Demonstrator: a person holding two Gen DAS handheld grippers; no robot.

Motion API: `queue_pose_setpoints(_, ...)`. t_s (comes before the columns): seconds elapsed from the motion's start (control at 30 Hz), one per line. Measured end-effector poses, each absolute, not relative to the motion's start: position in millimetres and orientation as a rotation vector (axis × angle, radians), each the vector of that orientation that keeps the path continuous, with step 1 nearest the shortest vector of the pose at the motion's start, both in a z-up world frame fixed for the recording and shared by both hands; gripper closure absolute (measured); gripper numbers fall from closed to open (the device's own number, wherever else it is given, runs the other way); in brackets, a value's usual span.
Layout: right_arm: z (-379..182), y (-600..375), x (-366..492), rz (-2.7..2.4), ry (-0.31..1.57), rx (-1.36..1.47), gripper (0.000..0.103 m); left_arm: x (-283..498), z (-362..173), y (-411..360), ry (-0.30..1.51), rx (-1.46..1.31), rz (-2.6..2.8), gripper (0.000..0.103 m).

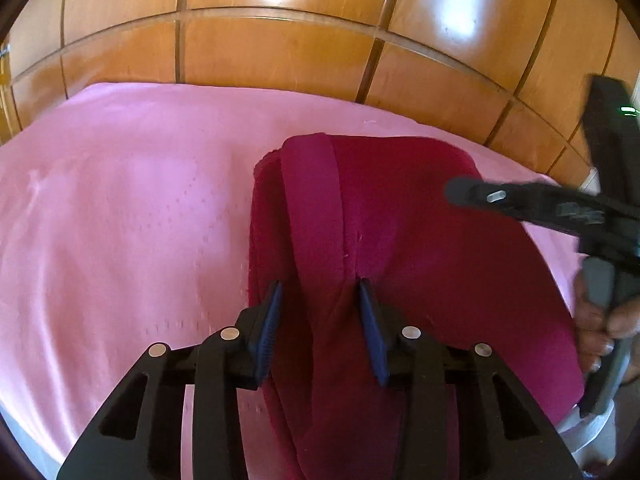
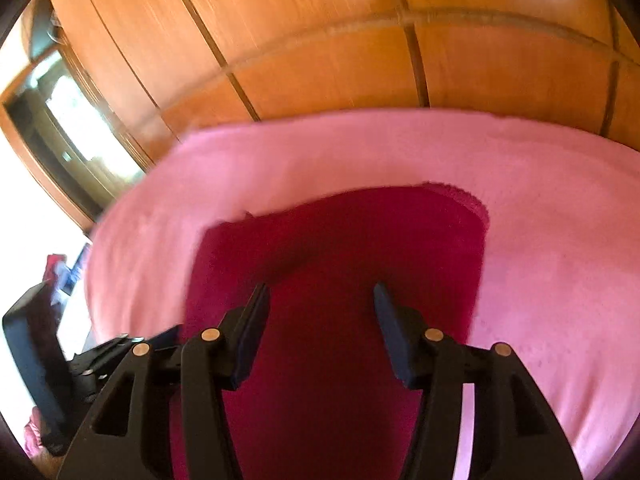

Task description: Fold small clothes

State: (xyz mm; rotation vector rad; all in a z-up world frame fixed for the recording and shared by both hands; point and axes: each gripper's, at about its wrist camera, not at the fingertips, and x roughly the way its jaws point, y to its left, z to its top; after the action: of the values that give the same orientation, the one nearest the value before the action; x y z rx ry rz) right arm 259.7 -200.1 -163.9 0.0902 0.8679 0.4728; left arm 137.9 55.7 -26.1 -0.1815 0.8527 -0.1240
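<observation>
A dark red garment [image 1: 420,248] lies on a pink sheet [image 1: 120,208]. A folded strip of it runs from its far edge down between my left gripper's fingers. My left gripper [image 1: 320,286] is open, its blue pads on either side of that strip, low over the cloth. My right gripper [image 2: 320,288] is open above the middle of the garment [image 2: 340,248], with nothing between its pads. The right gripper also shows in the left wrist view [image 1: 456,192], held by a hand at the garment's right edge.
A wooden panelled wardrobe [image 1: 280,52] stands right behind the pink sheet. In the right wrist view a mirror or window [image 2: 72,120] is at the left, and the left gripper's black body [image 2: 36,360] is at the lower left.
</observation>
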Motion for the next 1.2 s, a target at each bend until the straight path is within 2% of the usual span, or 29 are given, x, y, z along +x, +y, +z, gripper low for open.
queue_pose_setpoints(0.13,-169,-197,261,0.454,0.833,0.049,0.049,132,-22,57,0.836,-0.193,-0.110,0.065)
queue_pose_setpoints(0.17,-168,-199,260,0.457,0.823,0.054,0.048,131,-20,57,0.832,-0.192,-0.103,0.062)
queue_pose_setpoints(0.2,-167,-202,258,0.469,0.813,0.062,0.045,127,-14,57,0.816,-0.176,-0.077,0.051)
queue_pose_setpoints(0.27,-163,-206,252,0.506,0.784,0.075,0.036,125,-8,52,0.786,-0.139,-0.027,0.039)
queue_pose_setpoints(0.43,-150,-221,230,0.540,0.714,0.131,0.014,121,3,58,0.770,-0.125,-0.016,0.039)
queue_pose_setpoints(0.63,-148,-251,213,0.536,0.718,0.227,0.010,121,2,56,0.778,-0.108,-0.029,0.039)
queue_pose_setpoints(1.2,-188,-276,211,0.596,0.846,0.446,0.009,117,-6,53,0.805,-0.116,-0.062,0.039)
